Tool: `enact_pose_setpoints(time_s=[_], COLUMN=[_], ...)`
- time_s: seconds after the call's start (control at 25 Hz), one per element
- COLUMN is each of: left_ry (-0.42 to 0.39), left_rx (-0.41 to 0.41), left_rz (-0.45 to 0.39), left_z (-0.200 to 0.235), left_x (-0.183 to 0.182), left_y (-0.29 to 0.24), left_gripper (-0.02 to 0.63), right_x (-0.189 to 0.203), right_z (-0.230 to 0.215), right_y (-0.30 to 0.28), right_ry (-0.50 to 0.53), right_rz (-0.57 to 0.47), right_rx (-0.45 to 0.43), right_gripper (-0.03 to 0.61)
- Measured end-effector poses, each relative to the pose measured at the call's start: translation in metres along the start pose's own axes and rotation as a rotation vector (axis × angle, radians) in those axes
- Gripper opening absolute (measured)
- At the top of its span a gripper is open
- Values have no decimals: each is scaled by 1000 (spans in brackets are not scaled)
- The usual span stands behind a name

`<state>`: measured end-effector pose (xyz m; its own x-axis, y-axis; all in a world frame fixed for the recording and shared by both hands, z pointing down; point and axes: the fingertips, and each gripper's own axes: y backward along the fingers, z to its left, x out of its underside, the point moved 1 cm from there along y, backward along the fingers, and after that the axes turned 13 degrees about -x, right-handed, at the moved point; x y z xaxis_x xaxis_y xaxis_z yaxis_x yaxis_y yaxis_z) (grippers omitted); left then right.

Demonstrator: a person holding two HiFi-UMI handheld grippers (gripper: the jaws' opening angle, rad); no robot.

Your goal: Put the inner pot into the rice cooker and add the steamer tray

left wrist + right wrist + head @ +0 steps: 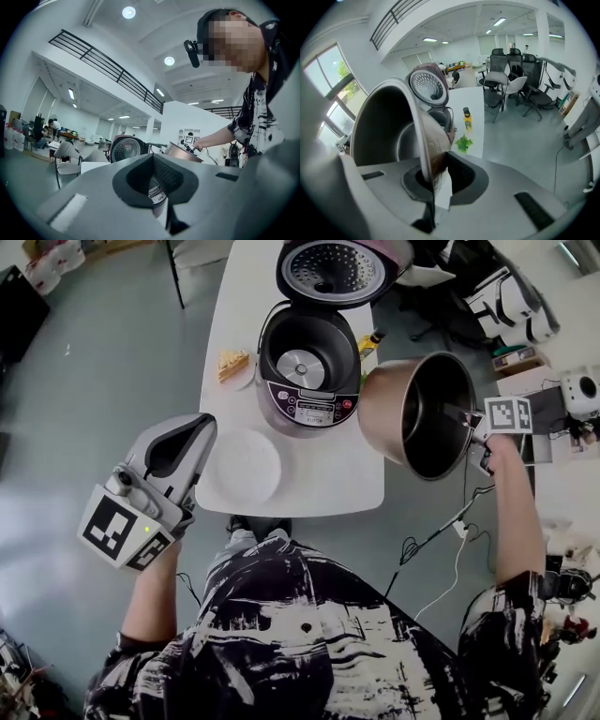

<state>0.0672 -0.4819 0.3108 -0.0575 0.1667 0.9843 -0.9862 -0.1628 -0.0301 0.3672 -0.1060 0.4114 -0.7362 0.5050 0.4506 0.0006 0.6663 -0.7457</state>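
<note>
Inner pot [394, 407] rim clamped between right gripper [461, 415] fingers, beside rice cooker [305, 381], left gripper [200, 430] closed, empty

No text can be read. A black-and-white square marker [114, 526] with no letters is on the left gripper's [204, 430] cube, and another marker [508, 414] is on the right gripper's [456, 412] cube. The print on the rice cooker's [309, 367] control panel [314, 409] is too small to read. A white label [157, 194] at the left jaws has illegible print. The inner pot [384, 136] has faint, unreadable wall marks. The yellow bottle's [467, 120] label is also unreadable.
</note>
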Motion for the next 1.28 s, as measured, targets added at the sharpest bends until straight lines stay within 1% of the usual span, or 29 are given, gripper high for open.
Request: enact_pose_setpoints(time_s=[0.16,0.24,0.32,0.4,0.56,0.8,1.0,1.28], left_ry=[-1,-4,-4,-3,1,13,24,35], left_rx=[-29,-57,-92,-123,-193,-290,-339,-377], left_rz=[-7,-13,-14,-13,-5,5,14,32], left_z=[13,21,30,38,62,98,100,115], left_x=[-2,-2,-3,-3,-5,9,6,14], left_y=[16,27,39,51,77,106,122,132], left_gripper=[5,5,5,5,5,5,5,5], right_x=[-65,-92,-112,-125,-136,-143,-137,-132], right_z=[22,30,33,30,27,10,-3,-18], right_y=[-25,-51,-81,-104,-150,-209,-219,-240], right_ry=[32,28,17,4,-24,-41,-61,-55], right_rz=[-68,-91,-97,-91,-43,38,83,147], right_rx=[-19,-55,-85,-72,-56,28,90,157], right_gripper=[6,6,6,6,8,9,9,9])
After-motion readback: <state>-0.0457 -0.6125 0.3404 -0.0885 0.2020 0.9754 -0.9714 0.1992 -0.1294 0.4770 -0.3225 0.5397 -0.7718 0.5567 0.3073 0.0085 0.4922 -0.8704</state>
